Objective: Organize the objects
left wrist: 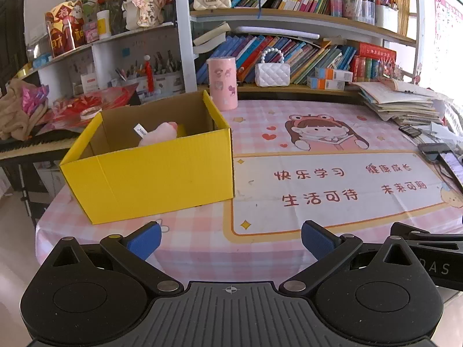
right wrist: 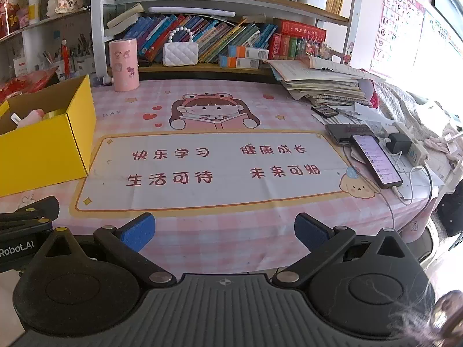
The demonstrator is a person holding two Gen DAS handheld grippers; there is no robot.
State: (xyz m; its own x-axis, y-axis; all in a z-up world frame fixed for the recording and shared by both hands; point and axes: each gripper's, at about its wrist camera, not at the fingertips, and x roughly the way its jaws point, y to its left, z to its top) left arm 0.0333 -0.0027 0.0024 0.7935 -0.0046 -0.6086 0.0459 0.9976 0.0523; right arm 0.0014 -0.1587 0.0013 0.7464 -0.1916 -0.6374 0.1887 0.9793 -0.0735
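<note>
We hold the left gripper [left wrist: 231,241] & right gripper [right wrist: 225,232] w/ jaws apart, empty. Open yellow corrugated cardboard box [left wrist: 162,173] sits at table's left; pink plush toy [left wrist: 160,134] inside.

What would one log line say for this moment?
left tool: open, empty | right tool: open, empty | yellow box: holds pink toy | pink cylinder: behind box

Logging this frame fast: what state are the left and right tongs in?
Left tongs: open, holding nothing.
Right tongs: open, holding nothing.
</note>
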